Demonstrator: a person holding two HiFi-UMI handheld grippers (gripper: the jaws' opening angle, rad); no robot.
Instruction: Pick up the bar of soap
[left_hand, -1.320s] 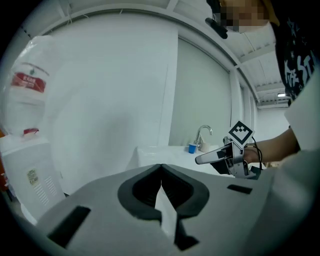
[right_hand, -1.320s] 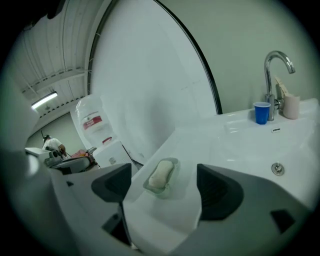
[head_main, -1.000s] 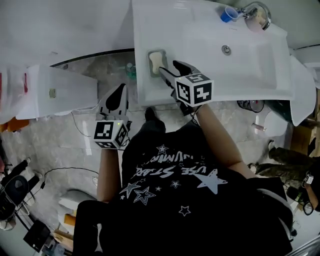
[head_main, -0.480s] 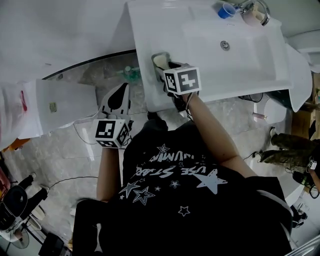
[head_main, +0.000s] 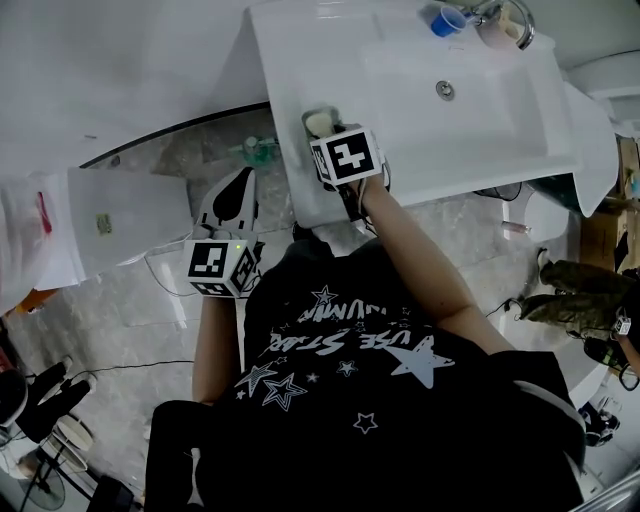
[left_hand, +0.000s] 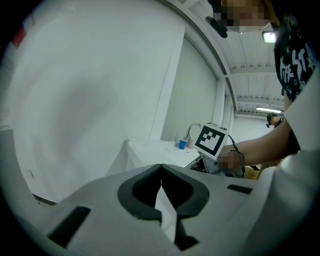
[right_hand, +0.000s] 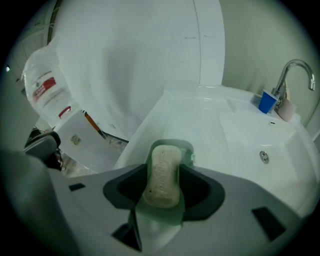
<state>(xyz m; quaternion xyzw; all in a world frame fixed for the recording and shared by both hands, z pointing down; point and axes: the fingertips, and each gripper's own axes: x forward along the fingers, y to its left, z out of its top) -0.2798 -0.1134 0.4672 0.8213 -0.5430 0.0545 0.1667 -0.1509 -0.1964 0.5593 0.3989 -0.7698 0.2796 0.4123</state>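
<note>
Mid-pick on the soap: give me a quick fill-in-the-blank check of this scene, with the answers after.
1. The cream bar of soap lies in a pale green ____ on the rim of the white sink.
2. The right gripper has the ____ between its jaws.
3. The left gripper has its jaws ____, with nothing between them.
4. The small cup beside the chrome tap is ____.
Missing words: dish; soap; shut; blue.
Note: the right gripper's jaws have just been closing.
</note>
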